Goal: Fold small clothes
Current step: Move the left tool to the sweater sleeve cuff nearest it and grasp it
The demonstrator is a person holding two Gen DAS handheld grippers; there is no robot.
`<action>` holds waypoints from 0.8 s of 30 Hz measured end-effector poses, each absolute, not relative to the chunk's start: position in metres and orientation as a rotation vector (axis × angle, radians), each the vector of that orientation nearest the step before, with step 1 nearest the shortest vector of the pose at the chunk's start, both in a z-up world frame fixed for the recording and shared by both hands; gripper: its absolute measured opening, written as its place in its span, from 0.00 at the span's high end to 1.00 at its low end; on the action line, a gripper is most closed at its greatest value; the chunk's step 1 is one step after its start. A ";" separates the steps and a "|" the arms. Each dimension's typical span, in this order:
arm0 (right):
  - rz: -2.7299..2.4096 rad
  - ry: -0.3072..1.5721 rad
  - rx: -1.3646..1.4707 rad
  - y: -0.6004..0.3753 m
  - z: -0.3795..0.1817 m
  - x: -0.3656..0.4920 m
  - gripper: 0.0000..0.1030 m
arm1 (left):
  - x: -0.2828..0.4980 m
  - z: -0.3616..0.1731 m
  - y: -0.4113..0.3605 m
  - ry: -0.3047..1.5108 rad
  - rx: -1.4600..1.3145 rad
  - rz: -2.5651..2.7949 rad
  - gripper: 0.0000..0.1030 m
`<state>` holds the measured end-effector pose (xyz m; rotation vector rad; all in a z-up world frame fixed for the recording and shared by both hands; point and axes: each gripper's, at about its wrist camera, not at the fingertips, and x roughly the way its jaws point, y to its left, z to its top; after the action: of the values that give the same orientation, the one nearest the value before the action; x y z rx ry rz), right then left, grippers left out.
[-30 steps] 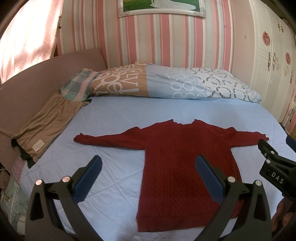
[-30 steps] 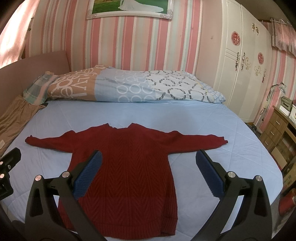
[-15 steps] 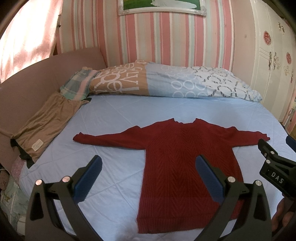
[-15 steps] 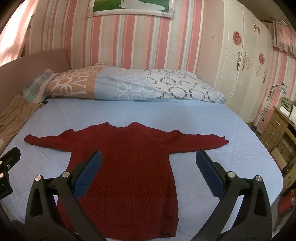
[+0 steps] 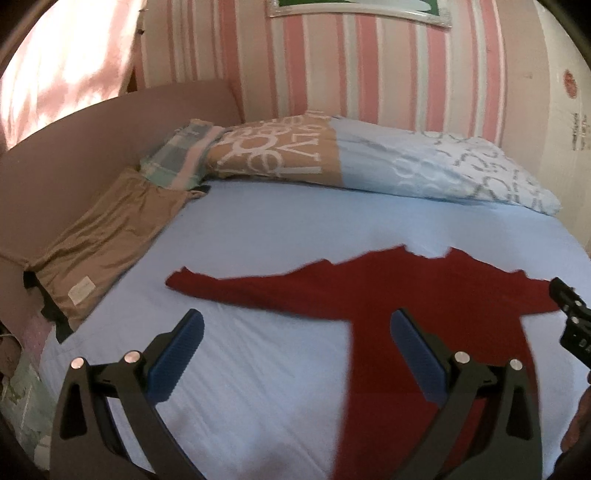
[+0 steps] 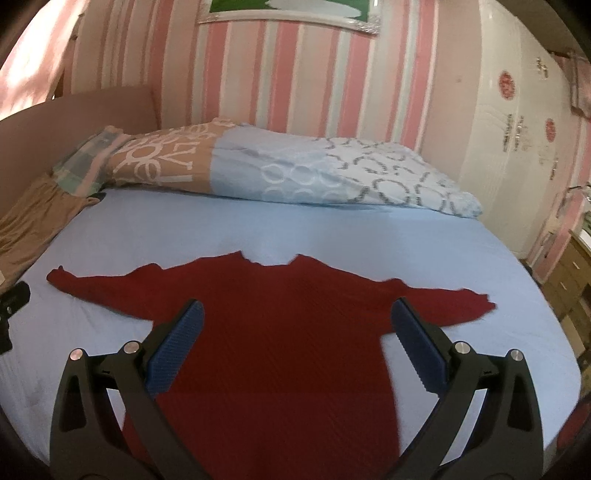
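Hovering low over the near part of the bed, the left gripper (image 5: 295,347) held its blue-padded fingers (image 5: 177,354) wide apart with nothing between them, the light blue sheet (image 5: 258,387) showing below the gap. The right gripper (image 6: 295,345) stood the same way, jaws spread and empty, above the body of the red sweater (image 6: 280,332). In the left wrist view the black tip of the right gripper showed at the right edge, and in the right wrist view the left one showed at the left edge.

The red sweater (image 5: 436,291) lay flat on the sheet, hem toward the cameras, neckline away, and both sleeves stretched out sideways. Its left sleeve (image 5: 236,291) ran toward the left side of the bed, just beyond the left gripper's fingers; the right sleeve (image 6: 447,302) ended near the bed's right side. Neither gripper touched the knit.

Farther left, a tan garment (image 5: 107,247) with a small pale label lay along the bed's edge against the brown headboard panel (image 5: 74,155). Beyond the sweater, a rolled duvet (image 6: 295,173) in tan, light blue and white with grey rings lay across the bed, a plaid pillow (image 5: 177,155) at its left end. Behind stood pink striped wallpaper (image 6: 280,74), a framed picture (image 6: 288,11) and a white wardrobe (image 6: 517,129). Both views were somewhat blurred.
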<state>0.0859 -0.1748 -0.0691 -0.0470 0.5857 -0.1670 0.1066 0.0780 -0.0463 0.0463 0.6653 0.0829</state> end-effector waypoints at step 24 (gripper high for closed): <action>-0.016 0.602 -0.018 -0.070 -0.177 0.278 0.03 | 0.269 -0.182 0.251 0.753 0.024 0.140 0.02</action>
<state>0.2777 -0.0696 -0.1771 -0.0182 0.6021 -0.0163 0.2691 0.2506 -0.1819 0.0239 0.7533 0.1398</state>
